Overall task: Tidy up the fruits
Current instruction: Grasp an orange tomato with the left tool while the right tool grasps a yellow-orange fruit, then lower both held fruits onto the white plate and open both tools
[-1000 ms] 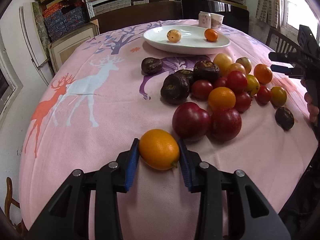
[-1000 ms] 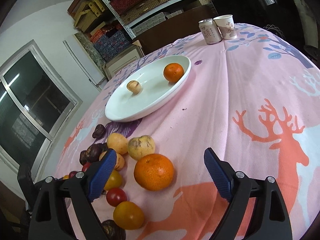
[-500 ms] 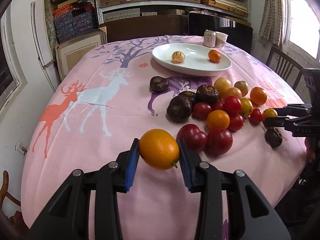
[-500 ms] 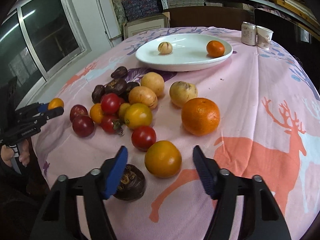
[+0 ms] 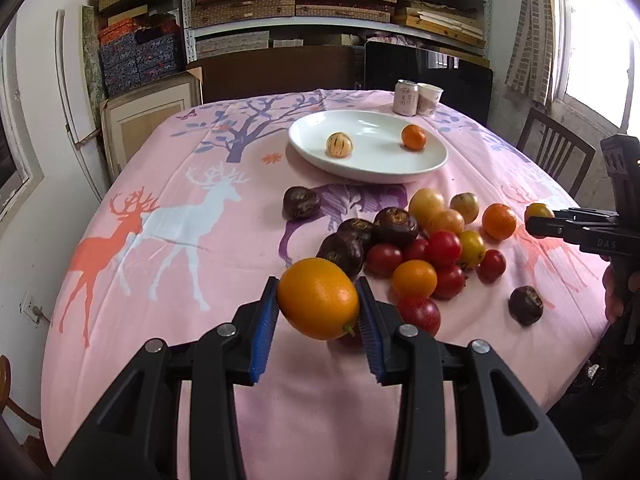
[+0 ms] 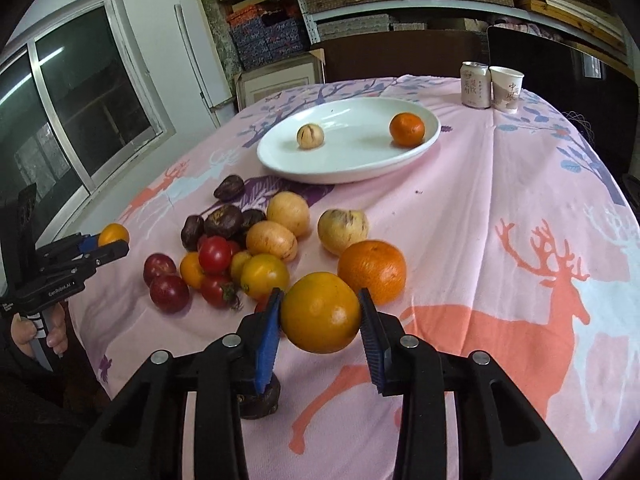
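Observation:
My left gripper (image 5: 318,308) is shut on an orange-yellow fruit (image 5: 318,304) and holds it above the pink tablecloth, in front of the fruit pile (image 5: 424,248). My right gripper (image 6: 320,316) is shut on a yellow-orange fruit (image 6: 320,312), lifted beside a big orange (image 6: 372,266). A white plate (image 5: 424,164) at the far middle holds a pale striped fruit (image 5: 339,145) and a small orange (image 5: 414,137); it also shows in the right wrist view (image 6: 280,160). The pile holds red, yellow and dark purple fruits.
A drink can (image 5: 406,98) and a paper cup (image 5: 430,98) stand behind the plate. One dark fruit (image 5: 525,305) lies apart near the table's right edge. A chair (image 5: 554,152) stands at the right, shelves behind.
My left gripper has lifted its fruit off the cloth. My right gripper swung toward the near fruits, closed on the yellow-orange one and raised it.

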`<action>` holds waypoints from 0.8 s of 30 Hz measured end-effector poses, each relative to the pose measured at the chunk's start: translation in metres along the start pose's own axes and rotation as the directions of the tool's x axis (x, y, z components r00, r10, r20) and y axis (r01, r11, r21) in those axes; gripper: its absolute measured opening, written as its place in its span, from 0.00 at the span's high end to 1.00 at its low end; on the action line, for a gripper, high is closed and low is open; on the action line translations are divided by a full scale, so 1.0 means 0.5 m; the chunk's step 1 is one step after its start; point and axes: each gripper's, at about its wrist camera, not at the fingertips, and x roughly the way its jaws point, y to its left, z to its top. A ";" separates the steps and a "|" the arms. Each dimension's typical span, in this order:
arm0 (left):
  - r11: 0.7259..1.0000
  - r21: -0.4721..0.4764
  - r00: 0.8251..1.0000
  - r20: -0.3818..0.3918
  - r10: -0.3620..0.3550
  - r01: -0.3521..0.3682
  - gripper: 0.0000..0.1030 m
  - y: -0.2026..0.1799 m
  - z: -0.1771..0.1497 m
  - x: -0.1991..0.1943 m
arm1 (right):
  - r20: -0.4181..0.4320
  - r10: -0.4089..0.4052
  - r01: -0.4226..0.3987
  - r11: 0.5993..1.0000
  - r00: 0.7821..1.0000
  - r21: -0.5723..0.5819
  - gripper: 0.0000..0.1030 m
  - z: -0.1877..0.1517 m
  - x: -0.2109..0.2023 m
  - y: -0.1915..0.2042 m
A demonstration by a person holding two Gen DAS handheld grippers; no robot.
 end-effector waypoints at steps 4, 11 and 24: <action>0.999 0.021 0.999 0.025 -0.044 0.043 0.64 -0.017 0.064 0.022 | 0.045 -0.012 0.011 1.000 0.999 0.008 0.64 0.059 -0.002 -0.014; 0.995 0.037 0.996 0.011 -0.090 0.089 0.64 -0.069 0.204 0.152 | 0.089 -0.065 0.065 0.998 0.994 0.001 0.64 0.189 0.077 -0.029; 0.999 0.009 0.997 -0.073 -0.035 0.035 0.31 -0.093 0.266 0.292 | 0.091 -0.106 0.101 0.994 0.990 0.052 0.36 0.224 0.152 -0.055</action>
